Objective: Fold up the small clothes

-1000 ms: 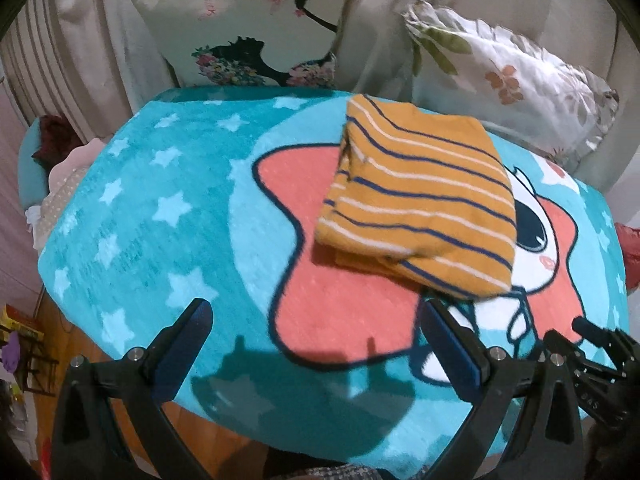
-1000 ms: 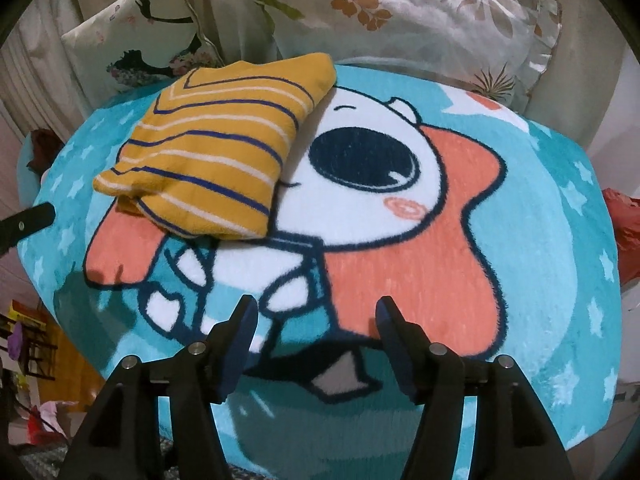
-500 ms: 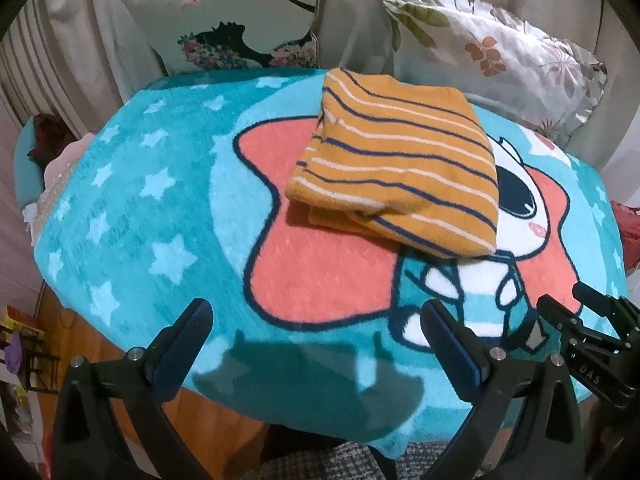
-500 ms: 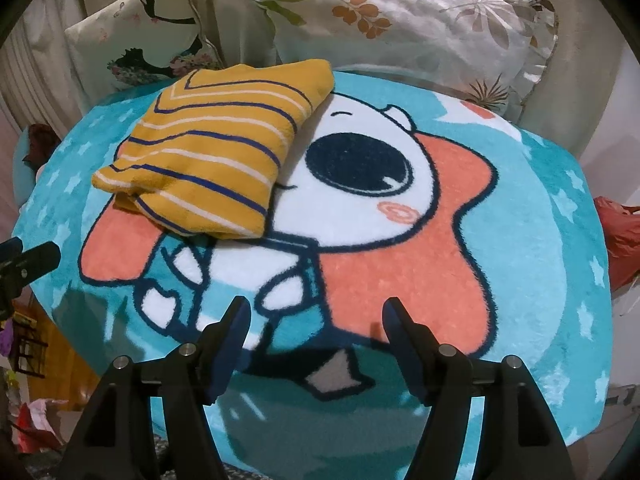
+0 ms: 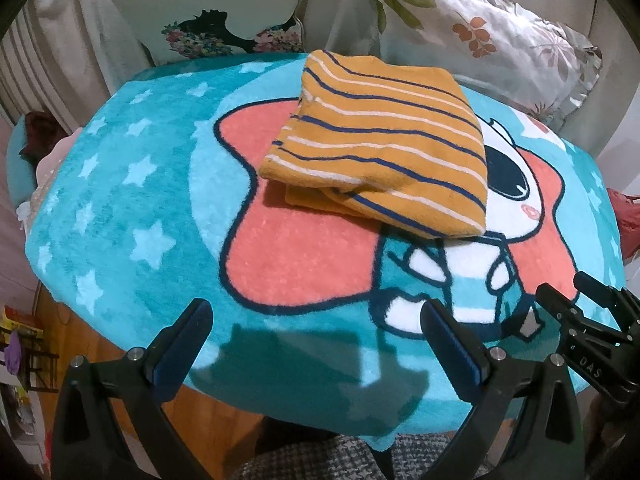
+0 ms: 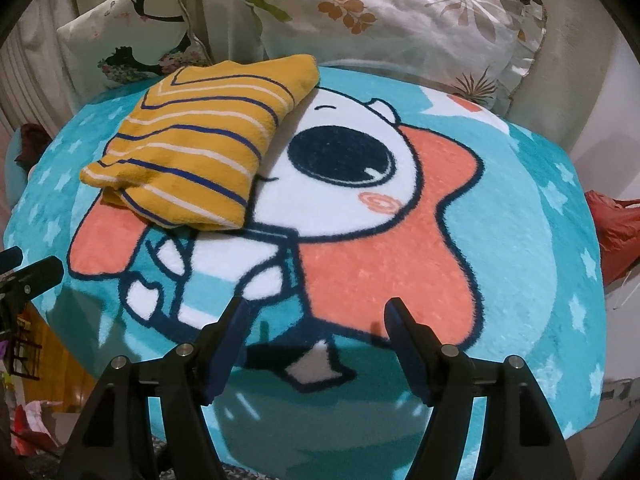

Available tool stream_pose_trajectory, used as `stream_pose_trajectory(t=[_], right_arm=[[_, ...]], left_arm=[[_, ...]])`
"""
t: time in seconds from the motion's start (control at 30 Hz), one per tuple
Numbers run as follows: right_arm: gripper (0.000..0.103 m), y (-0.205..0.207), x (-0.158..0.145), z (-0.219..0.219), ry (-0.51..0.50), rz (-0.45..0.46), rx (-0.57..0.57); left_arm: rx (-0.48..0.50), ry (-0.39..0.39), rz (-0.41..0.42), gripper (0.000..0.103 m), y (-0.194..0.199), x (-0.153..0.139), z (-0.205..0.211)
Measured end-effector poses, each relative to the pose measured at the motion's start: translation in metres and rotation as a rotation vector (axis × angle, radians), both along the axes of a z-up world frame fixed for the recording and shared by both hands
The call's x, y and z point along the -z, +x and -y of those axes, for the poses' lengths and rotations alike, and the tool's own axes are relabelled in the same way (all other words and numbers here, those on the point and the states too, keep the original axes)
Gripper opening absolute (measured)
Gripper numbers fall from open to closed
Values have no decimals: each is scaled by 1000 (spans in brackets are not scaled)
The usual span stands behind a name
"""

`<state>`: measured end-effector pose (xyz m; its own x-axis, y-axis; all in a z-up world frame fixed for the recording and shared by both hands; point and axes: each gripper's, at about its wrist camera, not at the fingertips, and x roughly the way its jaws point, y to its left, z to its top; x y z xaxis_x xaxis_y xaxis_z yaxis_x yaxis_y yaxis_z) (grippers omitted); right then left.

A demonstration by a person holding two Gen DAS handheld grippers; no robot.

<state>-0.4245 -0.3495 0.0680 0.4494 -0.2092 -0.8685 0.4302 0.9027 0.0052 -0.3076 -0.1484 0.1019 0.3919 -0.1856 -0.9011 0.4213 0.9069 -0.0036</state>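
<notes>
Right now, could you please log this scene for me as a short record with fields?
garment: orange striped garment, folded into a compact stack, lying on the blanket
surface: teal cartoon blanket with stars
left gripper: open, empty, near the blanket's front edge, apart from the garment
right gripper: open, empty, also clear of the garment
behind: silhouette-print pillow and floral pillow
fold status: looks done; nothing held
</notes>
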Motion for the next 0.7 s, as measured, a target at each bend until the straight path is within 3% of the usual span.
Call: stream_pose_trajectory(t=[0.7], right_arm=[[79,3,-2,-4,-38,3,-20]], left_arm=[[3,1,-57,103,-1,14,8]])
